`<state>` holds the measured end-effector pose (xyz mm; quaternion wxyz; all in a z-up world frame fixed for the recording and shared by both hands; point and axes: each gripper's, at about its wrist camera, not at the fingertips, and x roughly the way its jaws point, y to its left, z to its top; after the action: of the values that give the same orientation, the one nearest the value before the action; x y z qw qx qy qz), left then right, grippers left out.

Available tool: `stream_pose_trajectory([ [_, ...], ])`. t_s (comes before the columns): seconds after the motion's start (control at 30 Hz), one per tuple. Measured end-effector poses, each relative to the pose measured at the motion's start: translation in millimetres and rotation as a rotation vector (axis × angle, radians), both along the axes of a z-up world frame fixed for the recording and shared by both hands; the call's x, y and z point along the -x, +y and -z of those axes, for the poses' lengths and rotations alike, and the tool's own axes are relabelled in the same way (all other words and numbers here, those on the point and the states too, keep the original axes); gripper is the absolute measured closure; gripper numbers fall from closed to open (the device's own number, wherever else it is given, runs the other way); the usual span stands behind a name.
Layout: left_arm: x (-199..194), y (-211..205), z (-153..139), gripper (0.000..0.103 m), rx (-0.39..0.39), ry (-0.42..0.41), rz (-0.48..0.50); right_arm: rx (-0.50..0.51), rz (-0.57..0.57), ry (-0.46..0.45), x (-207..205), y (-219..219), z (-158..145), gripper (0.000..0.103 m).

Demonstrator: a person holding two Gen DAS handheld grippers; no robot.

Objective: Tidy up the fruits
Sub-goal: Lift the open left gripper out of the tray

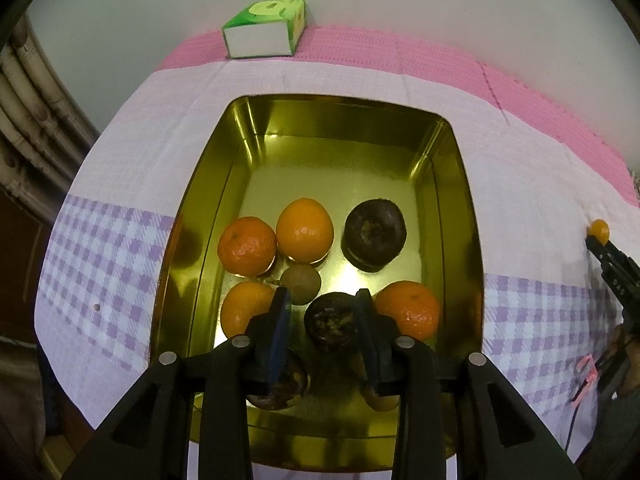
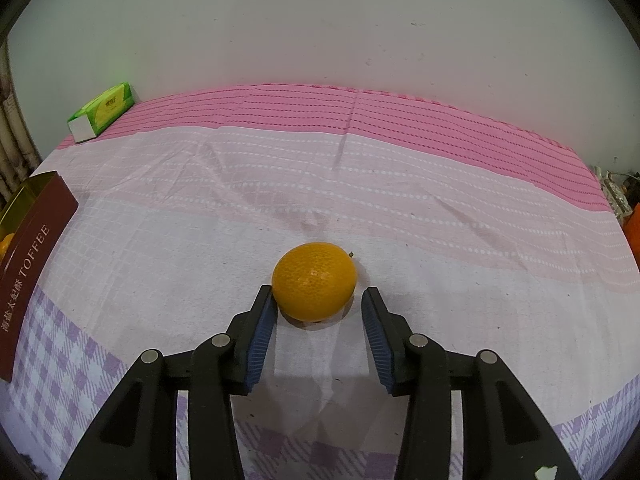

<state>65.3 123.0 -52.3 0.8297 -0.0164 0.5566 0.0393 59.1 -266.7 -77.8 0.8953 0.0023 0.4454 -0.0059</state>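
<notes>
One orange (image 2: 314, 280) lies just ahead of the right gripper (image 2: 318, 300), unclasped.

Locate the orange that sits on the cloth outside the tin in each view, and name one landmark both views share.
Left wrist view: the orange on the cloth is small at the far right edge, just beyond the right gripper, outside the gold tin.
Right wrist view: the same orange sits at centre, just ahead of the fingers.
Shared landmark: the green tissue box at the table's far edge by the wall.
</notes>
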Motion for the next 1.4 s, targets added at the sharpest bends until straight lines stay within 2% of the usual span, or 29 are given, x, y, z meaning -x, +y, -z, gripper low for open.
stream_pose_trajectory([
  [0.3, 5, 4, -26, 0.058, -0.032, -0.049, -0.004, 0.005, 0.002, 0.000, -1, 0, 0, 0.060],
  [0.57, 12, 21, -37, 0.053, -0.062, -0.080, -0.027, 0.003, 0.002, 0.001, -2, -2, 0, 0.060],
  [1.1, 25, 60, -39, 0.045, -0.096, -0.085, -0.079, -0.007, 0.023, 0.001, -2, -1, 0, 0.059],
  [1.4, 28, 72, -34, 0.044, -0.094, -0.081, -0.092, -0.015, 0.026, 0.022, -6, 1, -2, 0.059],
])
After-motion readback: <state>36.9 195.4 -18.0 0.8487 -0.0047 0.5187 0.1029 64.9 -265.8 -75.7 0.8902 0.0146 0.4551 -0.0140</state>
